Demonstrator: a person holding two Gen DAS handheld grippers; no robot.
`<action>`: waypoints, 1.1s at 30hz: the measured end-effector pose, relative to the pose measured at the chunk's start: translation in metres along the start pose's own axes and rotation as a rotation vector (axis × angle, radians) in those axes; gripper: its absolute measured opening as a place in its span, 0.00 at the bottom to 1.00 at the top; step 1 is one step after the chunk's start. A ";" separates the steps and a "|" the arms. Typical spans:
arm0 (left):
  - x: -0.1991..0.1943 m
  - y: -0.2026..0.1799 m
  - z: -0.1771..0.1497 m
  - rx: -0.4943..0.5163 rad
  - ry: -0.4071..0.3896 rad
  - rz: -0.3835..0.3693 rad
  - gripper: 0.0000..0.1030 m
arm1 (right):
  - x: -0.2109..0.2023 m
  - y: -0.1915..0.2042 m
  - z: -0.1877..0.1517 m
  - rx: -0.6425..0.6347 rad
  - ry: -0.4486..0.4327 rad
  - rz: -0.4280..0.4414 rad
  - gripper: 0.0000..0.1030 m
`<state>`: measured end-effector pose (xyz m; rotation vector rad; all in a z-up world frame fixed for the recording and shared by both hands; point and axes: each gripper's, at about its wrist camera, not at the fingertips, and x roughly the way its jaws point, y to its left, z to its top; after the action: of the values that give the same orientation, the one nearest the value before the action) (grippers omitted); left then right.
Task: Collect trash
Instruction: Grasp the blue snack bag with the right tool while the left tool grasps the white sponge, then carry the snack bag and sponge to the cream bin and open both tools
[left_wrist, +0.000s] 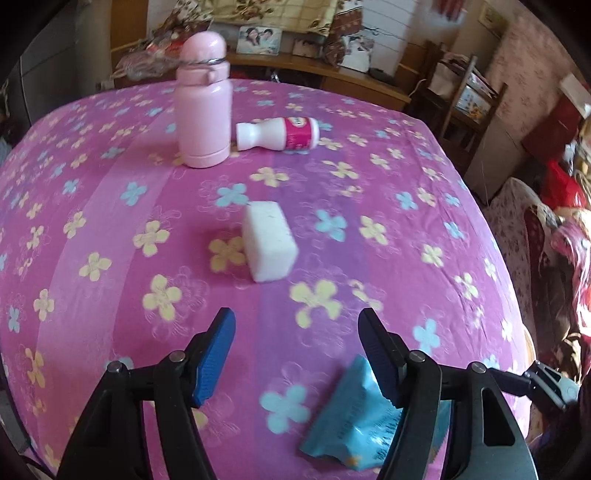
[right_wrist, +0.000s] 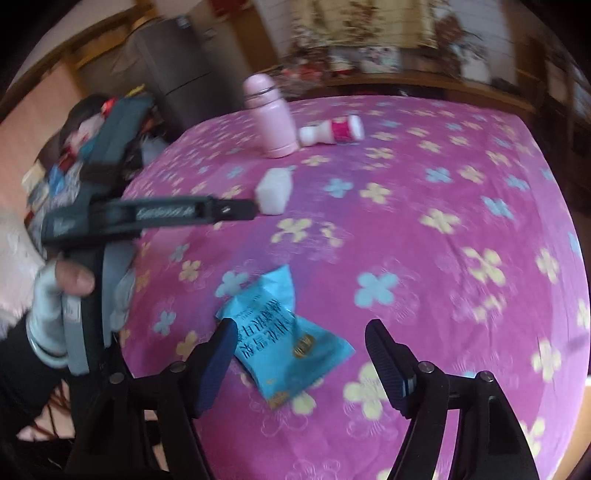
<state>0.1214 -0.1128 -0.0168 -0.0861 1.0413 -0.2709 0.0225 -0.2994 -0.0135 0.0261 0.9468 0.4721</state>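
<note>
Both sets of fingers are spread w/ nothing between the pads: the left gripper (left_wrist: 297, 354) hangs over bare cloth, the right gripper (right_wrist: 301, 363) sits just short of the blue wrapper (right_wrist: 284, 339).

The wrapper lies flat and crumpled near the front edge of the desk (right_wrist: 461, 206), partly under the right gripper's left finger (right_wrist: 216, 363) as seen from its own cam. In the left wrist view the same wrapper (left_wrist: 354, 417) is seen just beside the left gripper's right-hand finger (left_wrist: 380, 358), so both tools are crowded at that spot; only one should go for it.

Further out a white block (left_wrist: 269, 245) lies mid-desk, and beyond it a small white bottle (left_wrist: 280, 133), tipped on its side, is touching or nearly touching an upright pink flask (left_wrist: 203, 107).

For a clean pick, prob. best: right fingers are centred over the wrapper's puffed middle, lowered till the tips brush the cloth, then closed slowly so film, not the tablecloth, is pinched. The left is better sent to the block. Frames are blurred, so exact gaps can't be judged.
</note>
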 end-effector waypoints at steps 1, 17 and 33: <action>0.002 0.004 0.004 -0.008 0.000 -0.001 0.68 | 0.005 0.006 0.003 -0.045 0.006 -0.009 0.73; 0.070 0.020 0.048 -0.074 0.040 0.042 0.72 | 0.077 0.040 -0.009 -0.318 0.135 0.002 0.77; 0.020 -0.016 -0.001 0.030 -0.022 0.004 0.29 | 0.016 -0.007 -0.027 -0.058 0.017 -0.152 0.51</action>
<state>0.1277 -0.1333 -0.0311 -0.0602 1.0155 -0.2812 0.0117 -0.3044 -0.0437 -0.1019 0.9437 0.3591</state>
